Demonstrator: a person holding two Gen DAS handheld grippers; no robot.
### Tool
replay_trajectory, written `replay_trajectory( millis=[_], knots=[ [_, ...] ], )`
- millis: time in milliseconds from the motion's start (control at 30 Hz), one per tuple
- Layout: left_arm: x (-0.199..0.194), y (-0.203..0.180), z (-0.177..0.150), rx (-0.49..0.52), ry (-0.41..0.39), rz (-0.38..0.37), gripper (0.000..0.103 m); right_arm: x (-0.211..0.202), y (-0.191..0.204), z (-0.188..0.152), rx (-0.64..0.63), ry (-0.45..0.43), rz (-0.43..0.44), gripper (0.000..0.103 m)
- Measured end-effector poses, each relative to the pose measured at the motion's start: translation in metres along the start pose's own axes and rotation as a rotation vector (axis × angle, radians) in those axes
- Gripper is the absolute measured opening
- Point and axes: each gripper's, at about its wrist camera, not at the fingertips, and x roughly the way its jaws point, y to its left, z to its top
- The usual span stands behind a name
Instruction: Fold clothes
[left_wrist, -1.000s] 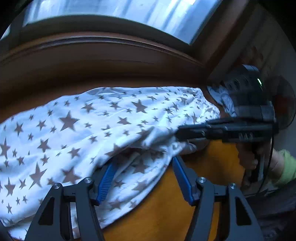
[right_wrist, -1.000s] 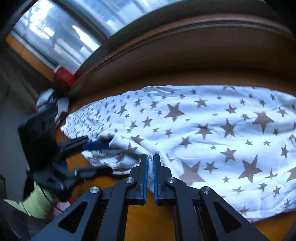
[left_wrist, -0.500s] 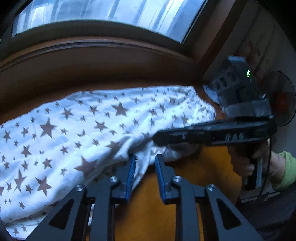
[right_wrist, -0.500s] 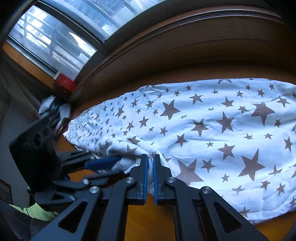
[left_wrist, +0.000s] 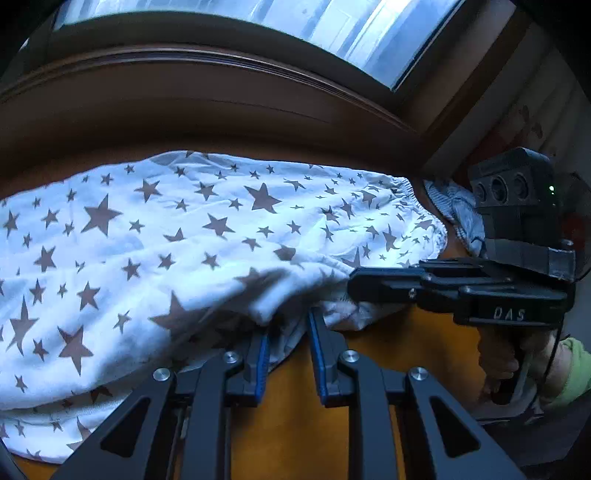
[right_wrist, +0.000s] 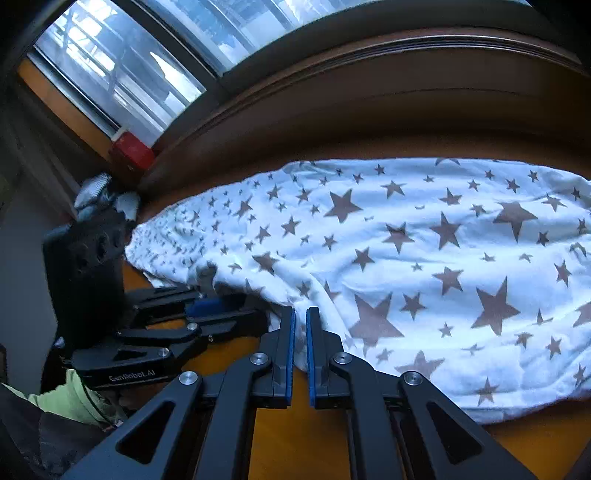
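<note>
On the orange table (left_wrist: 295, 424), the star-print garment's (left_wrist: 184, 240) near edge is pinched by the closing left tool (left_wrist: 286, 354) and the clamped right tool (right_wrist: 300, 343).

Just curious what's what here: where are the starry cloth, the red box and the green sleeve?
cloth (right_wrist: 424, 266): right wrist view, middle of fabric.
red box (right_wrist: 132, 152): right wrist view, its front.
green sleeve (left_wrist: 570, 373): left wrist view, cuff.

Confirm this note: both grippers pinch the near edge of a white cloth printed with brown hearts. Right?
Not quite: the white cloth is printed with brown stars, as the right wrist view shows. The left gripper and right gripper do pinch its near edge.
</note>
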Motion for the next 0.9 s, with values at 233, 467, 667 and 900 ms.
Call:
replay_trajectory(
  millis=[233, 467, 667, 900],
  knots=[
    [-0.021, -0.016, -0.005, 0.022, -0.024, 0.018, 0.004, -0.055, -0.019, -0.019, 0.117, -0.093, -0.11, 0.03],
    [-0.036, -0.015, -0.021, -0.068, 0.015, -0.03, 0.004, -0.132, -0.114, -0.075, 0.59, -0.294, -0.228, 0.053],
    [-0.031, -0.02, -0.029, -0.037, 0.08, -0.01, 0.004, -0.124, -0.161, -0.069, 0.749, -0.327, -0.093, 0.054],
    [-0.029, -0.024, -0.041, -0.008, 0.131, 0.018, 0.002, -0.148, -0.148, -0.031, 0.638, -0.467, -0.371, 0.006]
  ],
)
